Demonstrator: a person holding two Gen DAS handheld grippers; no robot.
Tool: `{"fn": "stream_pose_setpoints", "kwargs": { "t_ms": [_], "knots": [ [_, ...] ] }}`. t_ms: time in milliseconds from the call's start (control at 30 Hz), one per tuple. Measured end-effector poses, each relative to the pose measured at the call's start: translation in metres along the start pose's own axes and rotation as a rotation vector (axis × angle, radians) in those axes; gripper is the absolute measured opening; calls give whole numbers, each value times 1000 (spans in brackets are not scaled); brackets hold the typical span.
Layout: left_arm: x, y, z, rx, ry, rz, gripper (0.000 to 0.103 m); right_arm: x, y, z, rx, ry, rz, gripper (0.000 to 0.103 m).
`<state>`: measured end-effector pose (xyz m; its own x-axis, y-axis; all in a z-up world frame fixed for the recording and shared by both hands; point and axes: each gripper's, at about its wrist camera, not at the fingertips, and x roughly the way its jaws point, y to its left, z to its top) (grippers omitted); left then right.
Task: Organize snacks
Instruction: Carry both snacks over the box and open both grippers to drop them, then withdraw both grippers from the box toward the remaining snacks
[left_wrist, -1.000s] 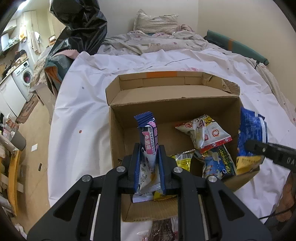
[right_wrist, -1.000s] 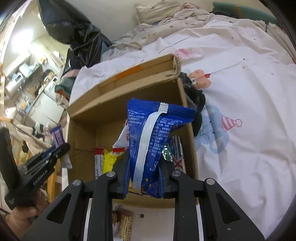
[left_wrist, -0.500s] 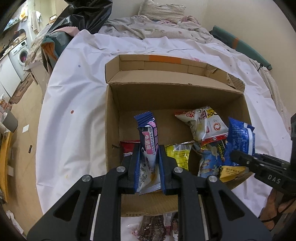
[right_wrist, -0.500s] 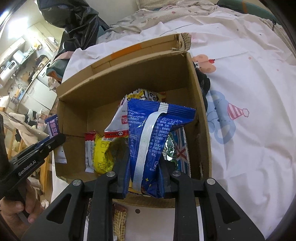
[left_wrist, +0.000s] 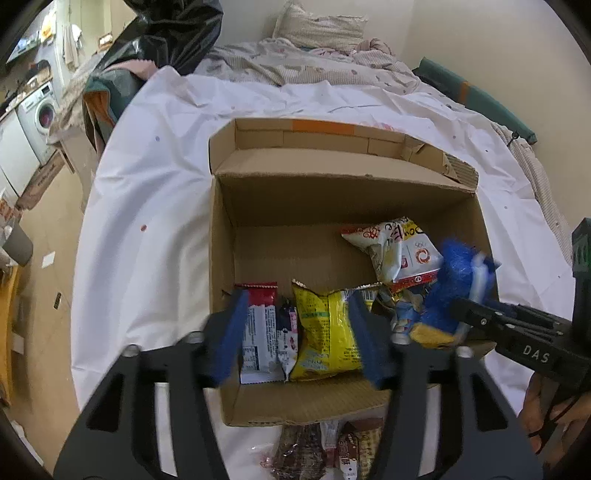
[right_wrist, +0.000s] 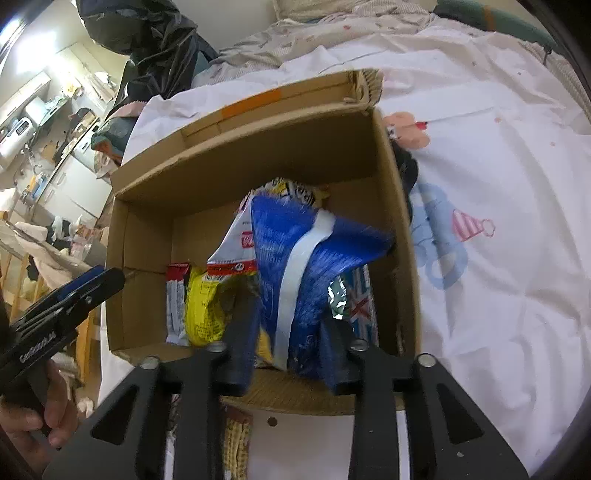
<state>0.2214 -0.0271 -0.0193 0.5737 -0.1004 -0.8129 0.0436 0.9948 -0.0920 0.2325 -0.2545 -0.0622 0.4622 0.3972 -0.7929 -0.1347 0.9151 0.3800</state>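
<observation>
Opening, both tongs (left_wrist: 297, 334) (right_wrist: 291, 332) blur; blue bag (right_wrist: 314, 273) hides box (right_wrist: 258, 155) contents.

"DAS" on right tongs (left_wrist: 476, 317) (white letters)

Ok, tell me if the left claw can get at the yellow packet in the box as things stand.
Probably yes. The left claw hangs over the open cardboard box, its jaws opening, and the yellow packet lies right below with nothing over it. The red-topped packet crowds its left side.
</observation>
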Motion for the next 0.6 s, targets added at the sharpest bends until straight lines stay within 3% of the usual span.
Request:
{"fn": "stream_pose_setpoints", "kwargs": {
  "t_ms": [67, 100, 200, 600],
  "knots": [
    [-3, 1, 0, -10, -16, -6, 74, -7, -1, 1, 12, -42, 0, 76],
    [-4, 2, 1, -16, -23, -9, 79, -11, -1, 2, 12, -63, 0, 81],
    [-6, 4, 1, -30, -32, -15, 83, -13, -2, 4, 17, -75, 10, 82],
    [-14, 3, -5, -20, -54, -13, 84, -25, -2, 4, 31, -104, 25, 82]
  ]
}}
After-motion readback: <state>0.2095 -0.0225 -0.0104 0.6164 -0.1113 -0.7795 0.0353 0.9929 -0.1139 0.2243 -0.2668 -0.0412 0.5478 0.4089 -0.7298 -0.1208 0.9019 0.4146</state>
